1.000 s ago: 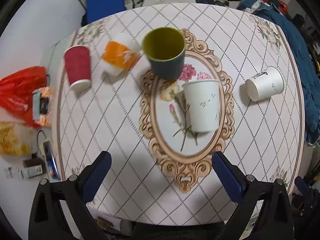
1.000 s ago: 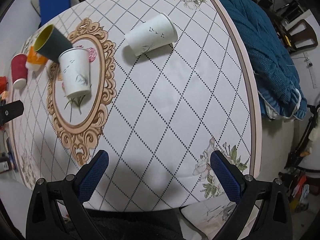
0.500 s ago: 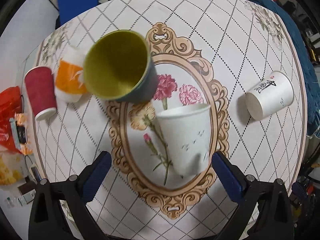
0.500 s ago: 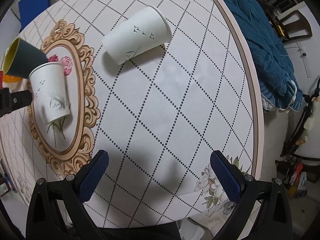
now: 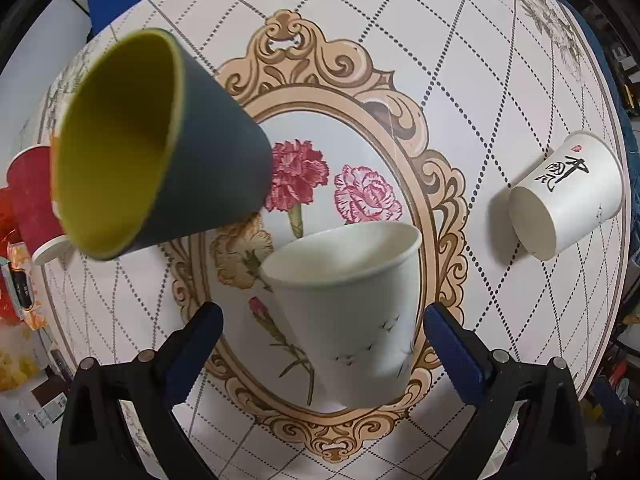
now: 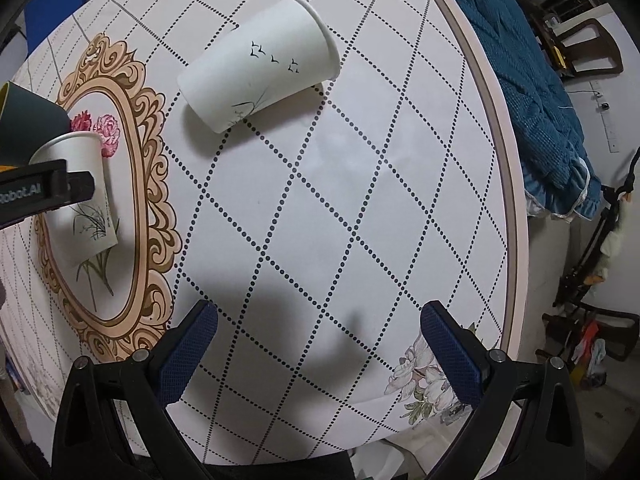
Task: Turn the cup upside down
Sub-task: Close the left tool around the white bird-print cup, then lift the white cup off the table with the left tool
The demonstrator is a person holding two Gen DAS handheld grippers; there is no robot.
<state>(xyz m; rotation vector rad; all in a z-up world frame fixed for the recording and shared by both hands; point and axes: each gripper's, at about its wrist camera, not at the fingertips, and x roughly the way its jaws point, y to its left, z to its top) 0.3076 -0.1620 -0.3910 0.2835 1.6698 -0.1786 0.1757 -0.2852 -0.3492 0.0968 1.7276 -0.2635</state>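
Currently the left gripper [image 5: 322, 334] has its blue-padded jaws spread wide, one to each side of an upright white paper cup with a faint bird print [image 5: 352, 312]; no pad is seen touching the cup wall, so nothing is held. That cup stands mouth up inside the ornate oval frame printed on the round white tablecloth with dotted diamond lines [image 5: 460, 92], just below the printed pink carnations. Beyond it to the left stands a dark grey cup with a yellow-green interior [image 5: 160, 140], also mouth up. Behind that, at the left edge, a red paper cup [image 5: 30, 192] sits with its white rim down. Well to the right, a second white paper cup with black calligraphy [image 5: 566, 196] lies on its side, base toward the camera.

Right gripper [image 6: 318, 344]: jaws equally wide apart, empty, over bare cloth near the table edge. Ahead of it lies the sideways white cup [image 6: 260, 68], birds printed on its wall. A blue quilted cover [image 6: 532, 92] hangs beyond the table rim on the right.
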